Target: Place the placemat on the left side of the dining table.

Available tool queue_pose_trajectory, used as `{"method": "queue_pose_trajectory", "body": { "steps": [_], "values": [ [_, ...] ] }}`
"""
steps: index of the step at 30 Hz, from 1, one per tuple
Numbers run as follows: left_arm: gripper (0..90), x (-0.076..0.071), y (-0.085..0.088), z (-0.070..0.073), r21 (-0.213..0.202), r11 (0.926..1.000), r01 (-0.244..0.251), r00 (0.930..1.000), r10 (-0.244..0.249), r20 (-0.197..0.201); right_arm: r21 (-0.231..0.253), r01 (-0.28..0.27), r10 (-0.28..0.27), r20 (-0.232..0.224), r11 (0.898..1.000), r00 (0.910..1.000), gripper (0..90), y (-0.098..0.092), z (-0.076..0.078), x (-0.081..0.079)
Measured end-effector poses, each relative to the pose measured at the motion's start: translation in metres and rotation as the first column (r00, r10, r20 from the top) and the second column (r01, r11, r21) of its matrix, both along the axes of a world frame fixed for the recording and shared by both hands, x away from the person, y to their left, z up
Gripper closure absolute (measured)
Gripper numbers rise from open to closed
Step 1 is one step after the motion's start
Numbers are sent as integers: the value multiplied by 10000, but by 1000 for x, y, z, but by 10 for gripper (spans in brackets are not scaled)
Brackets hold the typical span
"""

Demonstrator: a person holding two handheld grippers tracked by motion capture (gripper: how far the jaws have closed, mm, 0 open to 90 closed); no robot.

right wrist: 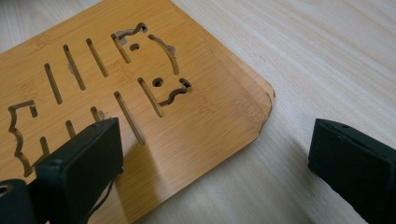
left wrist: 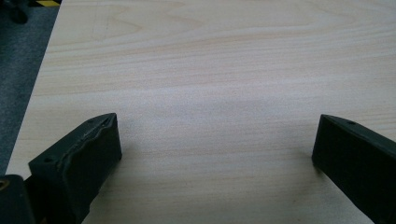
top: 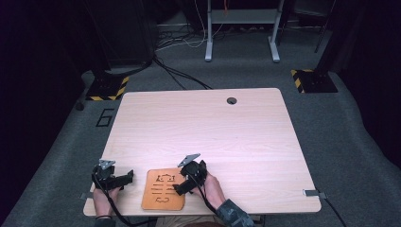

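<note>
Both my grippers, left (top: 126, 178) and right (top: 181, 187), gape empty; board (right wrist: 154, 107), at eleven o'clock, may skid if nudged.

Grey carpet floor (top: 331, 127) surrounds pale wooden table (top: 203, 123).
</note>
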State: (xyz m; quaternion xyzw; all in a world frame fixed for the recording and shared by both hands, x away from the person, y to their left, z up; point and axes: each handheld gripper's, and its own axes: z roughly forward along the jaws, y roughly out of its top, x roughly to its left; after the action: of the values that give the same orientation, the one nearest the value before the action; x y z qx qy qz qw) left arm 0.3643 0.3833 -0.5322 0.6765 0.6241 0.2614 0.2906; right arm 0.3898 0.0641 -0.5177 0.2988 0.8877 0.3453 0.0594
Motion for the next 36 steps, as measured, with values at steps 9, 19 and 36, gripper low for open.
{"method": "queue_pose_trajectory", "body": {
  "steps": [9,19,36],
  "values": [
    [11,0,0,0,-2,10000,6,10000,-6,2,-62,-19,19,-134,10000,9999,26,0,0,-2],
    [11,0,0,0,-3,10000,5,10000,-5,8,-78,64,-66,-162,9999,9998,25,-10,0,2],
    [11,0,0,0,-3,10000,19,10000,-19,-23,99,198,-198,-83,9998,9998,24,-31,-2,6]
  ]
}}
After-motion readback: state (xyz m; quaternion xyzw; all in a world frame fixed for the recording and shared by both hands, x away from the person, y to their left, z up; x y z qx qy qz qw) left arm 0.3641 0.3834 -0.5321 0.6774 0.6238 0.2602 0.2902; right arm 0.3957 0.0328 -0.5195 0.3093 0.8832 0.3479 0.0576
